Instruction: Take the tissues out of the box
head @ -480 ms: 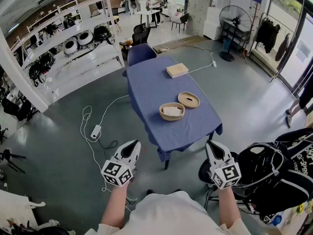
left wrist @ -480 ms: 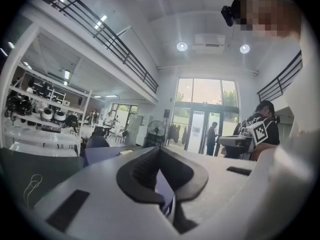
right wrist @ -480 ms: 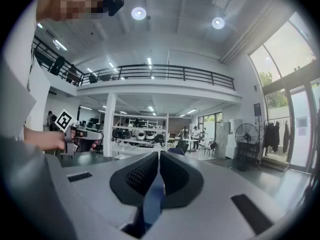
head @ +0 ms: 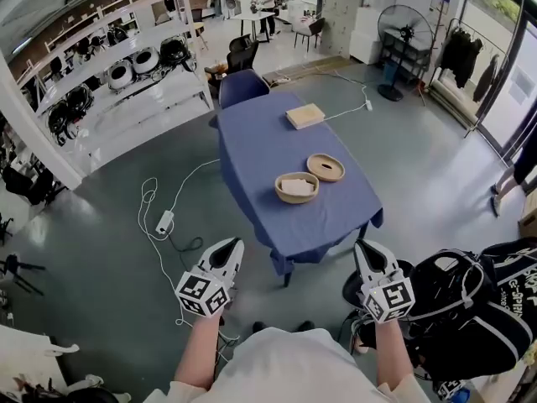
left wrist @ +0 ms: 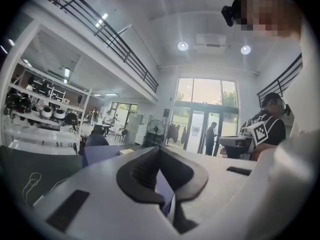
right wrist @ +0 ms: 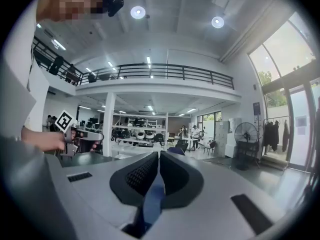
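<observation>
A tan tissue box (head: 304,116) lies at the far end of the table with the blue cloth (head: 260,154). Nearer me on the cloth stand two woven baskets: one (head: 296,188) holds something white, the other (head: 325,167) looks empty. Both grippers hang in front of my body, well short of the table and touching nothing. My left gripper (head: 228,247) (left wrist: 160,150) is shut with nothing in it. My right gripper (head: 367,247) (right wrist: 158,154) also has its jaw tips together and holds nothing. Both point toward the table.
A blue chair (head: 243,87) stands at the table's far end. A black backpack (head: 470,309) sits on a seat at my right. A power strip with white cable (head: 164,223) lies on the grey floor to the left. White shelves (head: 126,74) line the left wall.
The head view has shifted a little, so the table sits slightly higher in the picture. Both grippers keep their places and stay shut.
</observation>
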{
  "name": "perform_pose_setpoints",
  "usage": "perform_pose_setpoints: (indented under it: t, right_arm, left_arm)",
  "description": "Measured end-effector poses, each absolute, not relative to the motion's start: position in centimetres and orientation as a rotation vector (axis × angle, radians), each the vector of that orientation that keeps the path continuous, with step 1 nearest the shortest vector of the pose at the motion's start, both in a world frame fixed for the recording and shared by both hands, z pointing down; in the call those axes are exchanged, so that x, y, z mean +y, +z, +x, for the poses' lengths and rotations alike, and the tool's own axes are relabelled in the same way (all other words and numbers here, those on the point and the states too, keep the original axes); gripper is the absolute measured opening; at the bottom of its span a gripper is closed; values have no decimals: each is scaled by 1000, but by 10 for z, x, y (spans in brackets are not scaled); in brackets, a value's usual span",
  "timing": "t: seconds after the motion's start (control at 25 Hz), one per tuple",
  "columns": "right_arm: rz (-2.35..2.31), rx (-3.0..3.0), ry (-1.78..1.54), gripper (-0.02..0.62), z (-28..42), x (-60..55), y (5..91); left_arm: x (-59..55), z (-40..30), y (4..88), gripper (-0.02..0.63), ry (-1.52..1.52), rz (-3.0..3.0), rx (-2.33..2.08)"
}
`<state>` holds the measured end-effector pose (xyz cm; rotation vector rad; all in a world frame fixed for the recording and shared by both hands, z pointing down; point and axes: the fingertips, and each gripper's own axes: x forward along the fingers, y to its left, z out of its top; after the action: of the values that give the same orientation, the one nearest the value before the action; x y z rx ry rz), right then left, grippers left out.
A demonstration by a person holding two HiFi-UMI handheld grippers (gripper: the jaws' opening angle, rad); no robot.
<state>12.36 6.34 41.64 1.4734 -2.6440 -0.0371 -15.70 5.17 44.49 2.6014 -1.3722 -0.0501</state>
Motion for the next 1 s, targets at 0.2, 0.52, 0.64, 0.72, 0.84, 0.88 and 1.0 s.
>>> perform_pose_setpoints:
  t: [0.2, 0.52, 0.64, 0.72, 0.84, 0.88, 1.0]
  right_arm:
    - [1474, -2637, -35, 38, 120, 65, 419]
    - [1542, -2608, 14, 38, 128, 59, 422]
    - [1551, -2602, 19, 38, 124, 61, 426]
    - [1554, -2598, 17, 38, 117, 63, 428]
    - [1568, -2590, 19, 38, 109, 64, 431]
    - [1575, -2585, 20, 38, 106, 64, 432]
    - [1597, -2570, 24, 38, 96, 65, 437]
  left_arm:
    - [53, -159, 447, 7, -42, 2606, -1366]
    - [50, -157, 448, 9, -4, 2631, -1381]
    - [51, -162, 452, 41, -12, 2627, -1371]
    - [52, -168, 454, 44, -15, 2626, -1362]
    - [52, -176, 457, 65, -19, 2633, -1343]
    - [51, -179, 458, 67, -21, 2636, -1337]
    - [49, -190, 463, 69, -21, 2641, -1320]
